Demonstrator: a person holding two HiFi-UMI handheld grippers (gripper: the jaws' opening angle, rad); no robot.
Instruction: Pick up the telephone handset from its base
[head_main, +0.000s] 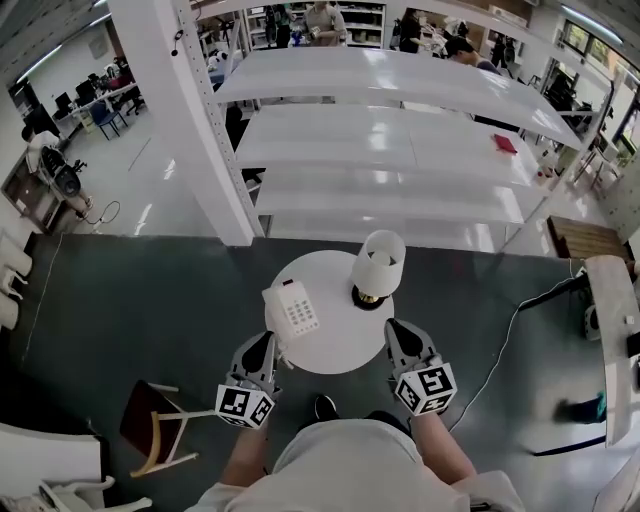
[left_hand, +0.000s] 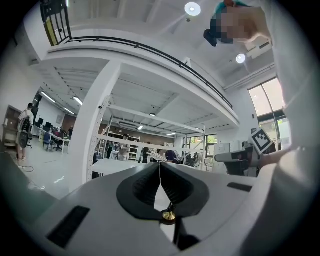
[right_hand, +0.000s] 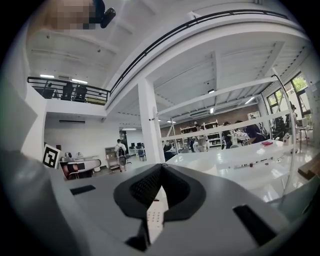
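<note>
A white telephone (head_main: 294, 308) with a red button lies on the round white table (head_main: 335, 352), its handset (head_main: 272, 303) resting along the base's left edge. My left gripper (head_main: 268, 341) hovers at the table's near left rim, just short of the phone, jaws shut and empty. My right gripper (head_main: 393, 327) is at the near right rim, jaws also closed on nothing. In the right gripper view the keypad of the phone (right_hand: 153, 218) shows through the gap behind the closed right gripper (right_hand: 161, 166). The left gripper (left_hand: 160, 165) likewise shows its tips meeting.
A table lamp (head_main: 378, 264) with a white shade and brass base (left_hand: 168, 215) stands on the table to the right of the phone. A wooden chair (head_main: 155, 427) sits at lower left. White shelving (head_main: 400, 150) and a pillar (head_main: 190, 120) lie beyond. A cable (head_main: 510, 335) crosses the floor.
</note>
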